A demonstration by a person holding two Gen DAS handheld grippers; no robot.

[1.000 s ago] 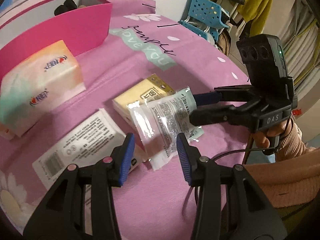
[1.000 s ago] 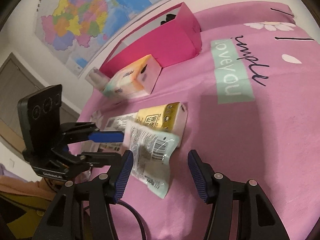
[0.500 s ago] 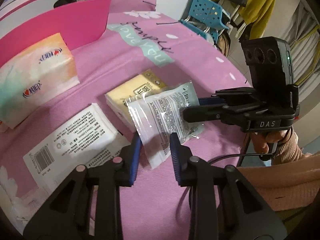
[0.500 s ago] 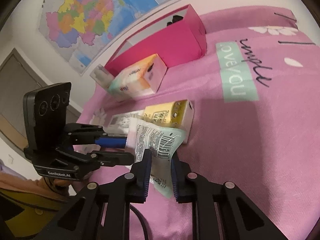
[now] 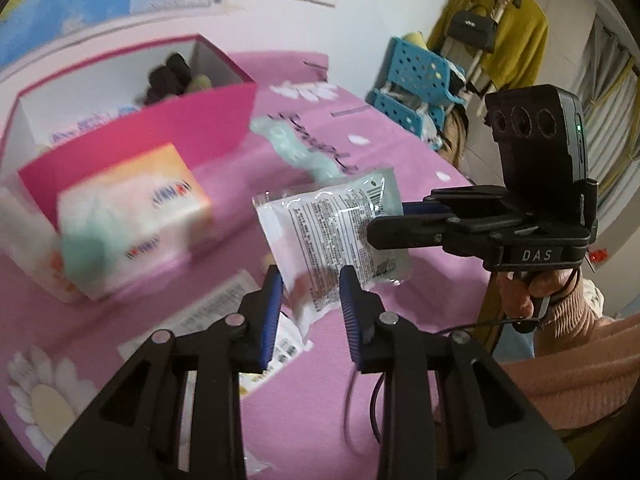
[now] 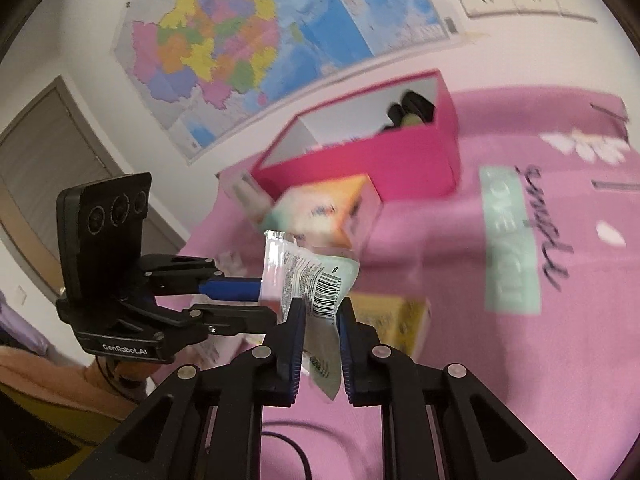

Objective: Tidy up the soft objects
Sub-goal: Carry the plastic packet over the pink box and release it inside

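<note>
Both your left gripper (image 5: 308, 300) and right gripper (image 6: 319, 328) pinch the light, floppy, slippery plastic packet (image 5: 336, 228); hold its edges.

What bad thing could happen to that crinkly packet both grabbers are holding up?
Both the left gripper and the right gripper pinch only the edges of the clear packet, so it might slip out or stretch and tear. It could also bump the tissue pack standing before the pink box.
</note>
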